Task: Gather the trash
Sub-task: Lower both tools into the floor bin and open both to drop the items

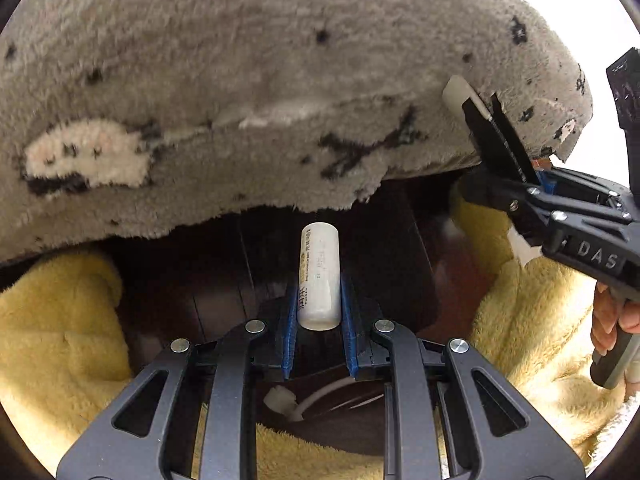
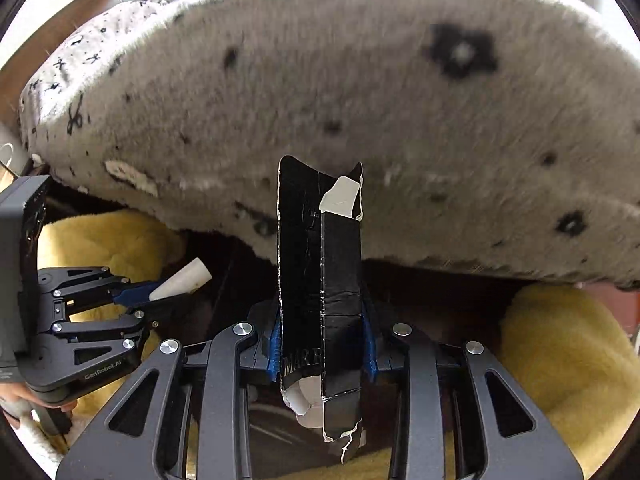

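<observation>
My left gripper (image 1: 319, 300) is shut on a small white cylindrical tube (image 1: 319, 276) with printed text, held upright between the blue pads. It also shows at the left of the right wrist view (image 2: 160, 290), the white tube (image 2: 182, 279) sticking out. My right gripper (image 2: 320, 328) is shut on a torn black carton piece (image 2: 320, 280) with white torn edges. In the left wrist view the right gripper (image 1: 516, 164) is at the right, holding the black piece (image 1: 496, 140) up by the grey cushion.
A big grey fuzzy cushion (image 1: 260, 80) with black marks fills the upper part of both views (image 2: 360, 100). Yellow fleece (image 1: 52, 320) lies at both sides over a dark wooden seat (image 1: 384, 248). A white cable (image 1: 320, 394) lies below the left gripper.
</observation>
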Demonstrator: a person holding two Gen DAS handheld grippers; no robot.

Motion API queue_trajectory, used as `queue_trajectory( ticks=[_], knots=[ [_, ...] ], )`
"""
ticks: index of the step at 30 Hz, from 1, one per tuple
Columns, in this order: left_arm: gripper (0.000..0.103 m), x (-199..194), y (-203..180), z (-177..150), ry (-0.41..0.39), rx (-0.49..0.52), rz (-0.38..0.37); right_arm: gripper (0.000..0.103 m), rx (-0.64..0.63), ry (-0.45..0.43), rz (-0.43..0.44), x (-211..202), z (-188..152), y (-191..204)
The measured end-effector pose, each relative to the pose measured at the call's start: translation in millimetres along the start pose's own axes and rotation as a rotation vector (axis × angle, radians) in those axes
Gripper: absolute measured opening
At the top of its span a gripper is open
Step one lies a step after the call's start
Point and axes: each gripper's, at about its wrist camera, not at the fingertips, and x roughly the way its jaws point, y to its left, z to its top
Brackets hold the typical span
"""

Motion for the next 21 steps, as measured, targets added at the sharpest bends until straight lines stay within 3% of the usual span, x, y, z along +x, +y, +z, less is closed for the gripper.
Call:
queue_trajectory(
  ticks=[13,21],
  knots=[
    [0.018,35,-1,-9,0.088,0.006,-0.034,0.032,0.021,0.113,0.019,35,-13,2],
    [0.019,50,-19,-6,0.101,0.026,-0.024,0.039,0.022,0.138,0.008,44,-13,5]
  ],
)
